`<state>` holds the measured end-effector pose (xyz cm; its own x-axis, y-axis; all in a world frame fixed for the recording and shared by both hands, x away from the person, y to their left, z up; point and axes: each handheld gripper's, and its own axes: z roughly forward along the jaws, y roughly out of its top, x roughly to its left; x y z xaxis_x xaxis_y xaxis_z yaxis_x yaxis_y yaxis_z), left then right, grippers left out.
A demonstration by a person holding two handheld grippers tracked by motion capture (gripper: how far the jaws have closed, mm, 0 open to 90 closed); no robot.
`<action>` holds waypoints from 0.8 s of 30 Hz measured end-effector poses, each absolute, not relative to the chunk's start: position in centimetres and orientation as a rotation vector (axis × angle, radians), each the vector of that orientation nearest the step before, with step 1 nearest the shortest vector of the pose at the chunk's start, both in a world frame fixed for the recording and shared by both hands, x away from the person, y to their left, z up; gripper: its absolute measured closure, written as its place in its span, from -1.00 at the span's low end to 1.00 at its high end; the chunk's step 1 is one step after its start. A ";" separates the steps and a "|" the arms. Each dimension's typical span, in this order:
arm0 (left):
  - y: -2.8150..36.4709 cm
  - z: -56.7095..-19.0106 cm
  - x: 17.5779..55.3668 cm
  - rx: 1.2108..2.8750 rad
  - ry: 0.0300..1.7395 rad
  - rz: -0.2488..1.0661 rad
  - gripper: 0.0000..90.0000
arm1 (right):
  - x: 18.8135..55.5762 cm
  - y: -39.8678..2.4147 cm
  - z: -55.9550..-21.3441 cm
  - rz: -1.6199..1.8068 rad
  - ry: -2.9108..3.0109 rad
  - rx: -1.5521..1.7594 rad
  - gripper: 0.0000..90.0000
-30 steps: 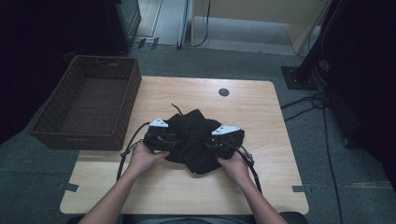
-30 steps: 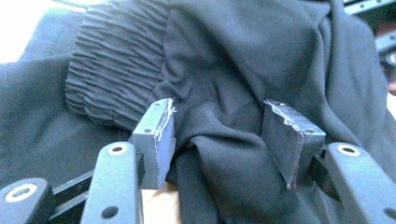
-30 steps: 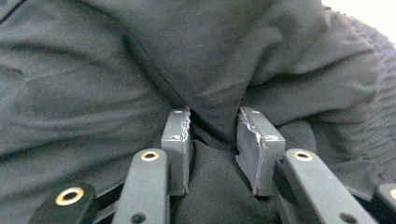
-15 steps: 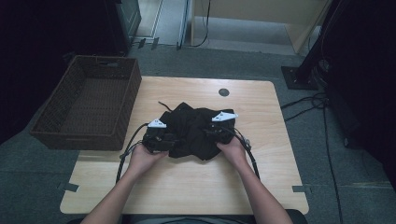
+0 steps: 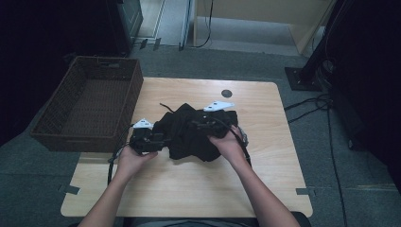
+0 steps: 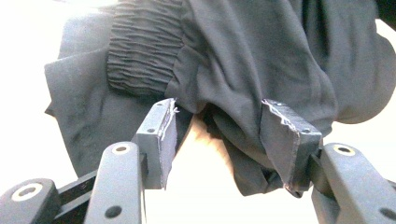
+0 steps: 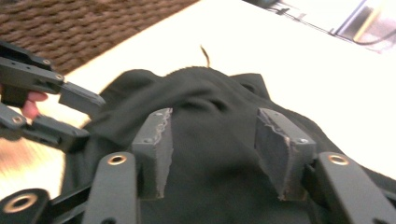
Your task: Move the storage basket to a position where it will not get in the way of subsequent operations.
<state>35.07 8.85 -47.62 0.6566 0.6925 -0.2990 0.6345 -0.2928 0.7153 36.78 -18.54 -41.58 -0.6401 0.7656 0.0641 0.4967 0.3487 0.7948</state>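
right hand-held gripper (image 7: 212, 154) jaws, just opening, hover apart over black garment (image 7: 210, 121), gripping nothing.

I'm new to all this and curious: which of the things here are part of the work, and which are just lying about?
In use:
- black garment
- left tongs, open at the garment's edge
- right tongs, open over the garment
- table

Lying about:
- wicker basket
- cables on the floor
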 end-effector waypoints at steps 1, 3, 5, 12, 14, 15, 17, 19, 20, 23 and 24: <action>9.0 -47.6 35.0 1.999 1.033 0.082 0.01 | 36.9 -17.7 -41.6 1.184 2.309 1.113 -0.06; 9.2 -47.6 34.9 1.999 1.044 0.090 0.00 | 37.3 -16.1 -42.3 1.165 2.332 1.122 -0.13; 9.5 -47.7 35.0 2.005 1.060 0.100 -0.03 | 38.0 -14.8 -43.6 1.101 2.351 1.135 -0.21; 9.9 -48.1 35.2 2.004 1.088 0.103 -0.04 | 39.8 -14.1 -48.2 0.919 2.432 1.144 0.18; 9.8 -48.1 35.2 2.005 1.086 0.113 -0.03 | 40.2 -14.3 -48.9 0.916 2.458 1.120 0.32; 9.8 -48.1 35.2 2.005 1.086 0.116 -0.03 | 40.4 -14.6 -49.2 0.946 2.469 1.118 0.36; 9.8 -48.1 35.2 2.009 1.088 0.127 -0.03 | 40.7 -15.0 -49.2 0.968 2.479 1.101 0.42; 9.8 -48.2 35.3 2.005 1.094 0.128 -0.03 | 40.7 -15.4 -49.3 1.008 2.498 1.058 0.51; 9.9 -48.3 35.4 2.008 1.094 0.131 -0.02 | 40.6 -15.6 -49.3 1.025 2.505 1.028 0.55; 9.9 -48.4 35.5 2.007 1.101 0.136 0.00 | 39.6 -15.9 -49.4 1.040 2.557 0.900 0.59; 9.9 -48.4 35.5 2.011 1.103 0.137 0.03 | 39.2 -16.2 -49.4 1.063 2.580 0.861 0.59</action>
<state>35.49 9.92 -48.42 0.6109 0.7436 -0.2719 0.6547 -0.2813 0.7016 39.19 -16.22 -49.38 -0.8040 0.5943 0.0180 0.4345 0.5667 0.7000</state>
